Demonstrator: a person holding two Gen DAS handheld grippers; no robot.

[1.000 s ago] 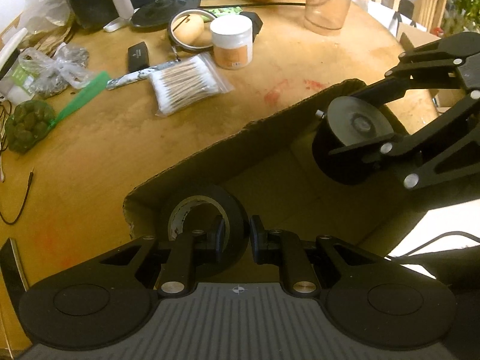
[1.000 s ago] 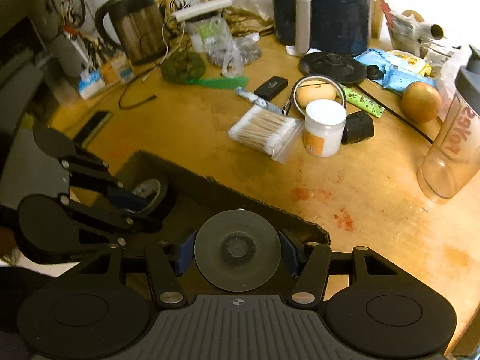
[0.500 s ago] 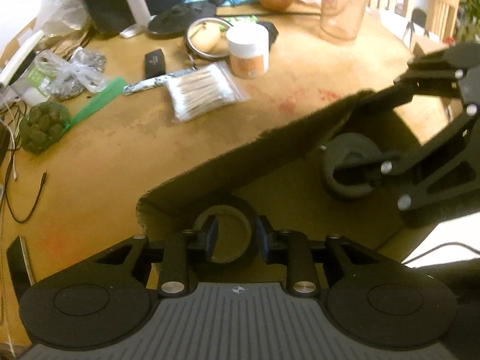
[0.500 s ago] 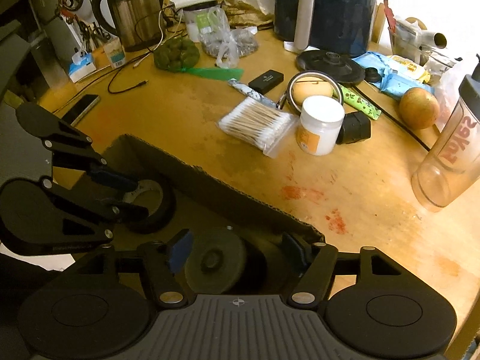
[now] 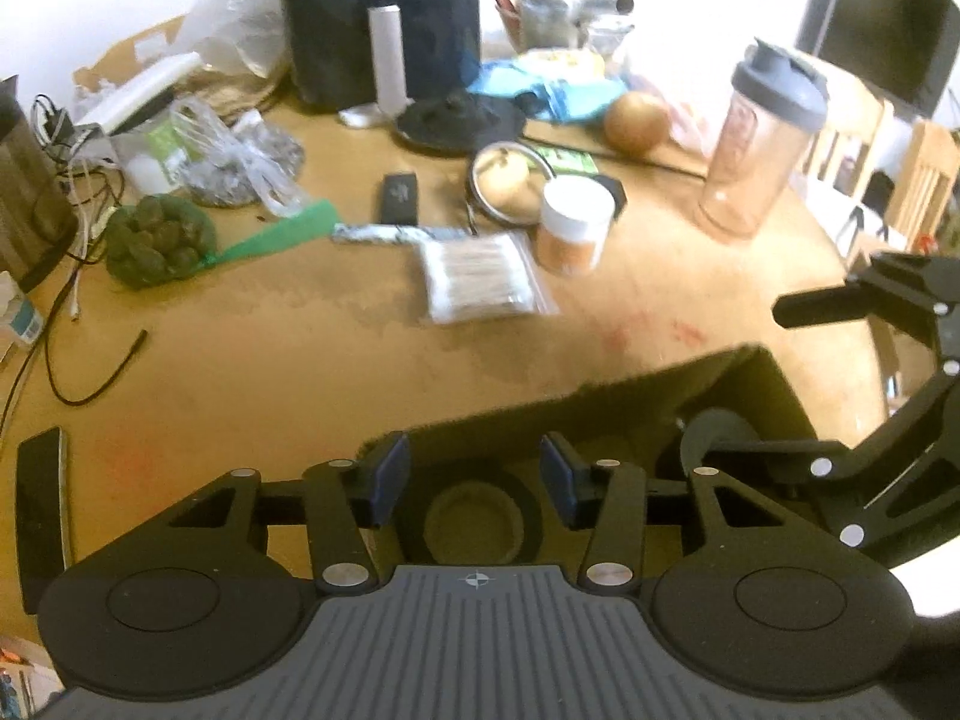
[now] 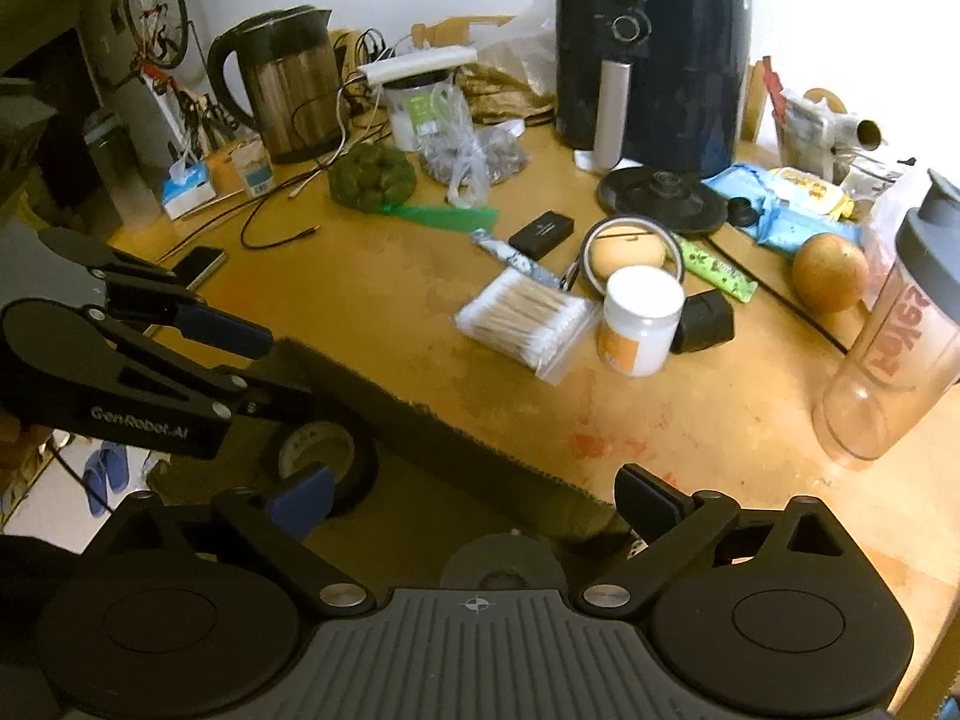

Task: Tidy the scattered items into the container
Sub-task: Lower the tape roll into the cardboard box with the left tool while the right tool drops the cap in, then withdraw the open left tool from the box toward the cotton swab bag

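Note:
The brown cardboard box (image 5: 540, 414) stands at the table's near edge. A black tape roll (image 5: 474, 516) lies flat inside it, below my left gripper (image 5: 475, 480). Those jaws are opening, and the blue pads stand clear of the roll. A grey disc (image 6: 501, 558) lies in the box (image 6: 450, 426) under my right gripper (image 6: 477, 501), whose jaws are opening wide with nothing between them. The left gripper (image 6: 282, 369) and the tape roll (image 6: 324, 456) also show at the left of the right wrist view. On the table lie a bag of cotton swabs (image 6: 522, 324), a white jar (image 6: 639, 330) and a small black case (image 6: 540, 234).
At the back of the table stand a dark air fryer (image 6: 654, 60), a kettle (image 6: 288, 84) and a shaker bottle (image 6: 888, 360). A green net bag (image 6: 372, 180), cables, a phone (image 6: 198, 267), an orange fruit (image 6: 831, 273) and blue packets crowd the far side.
Both grippers have opened and let go: the tape roll and the grey disc now lie in the box. The left gripper has risen and rolled, bringing more of the table into view.

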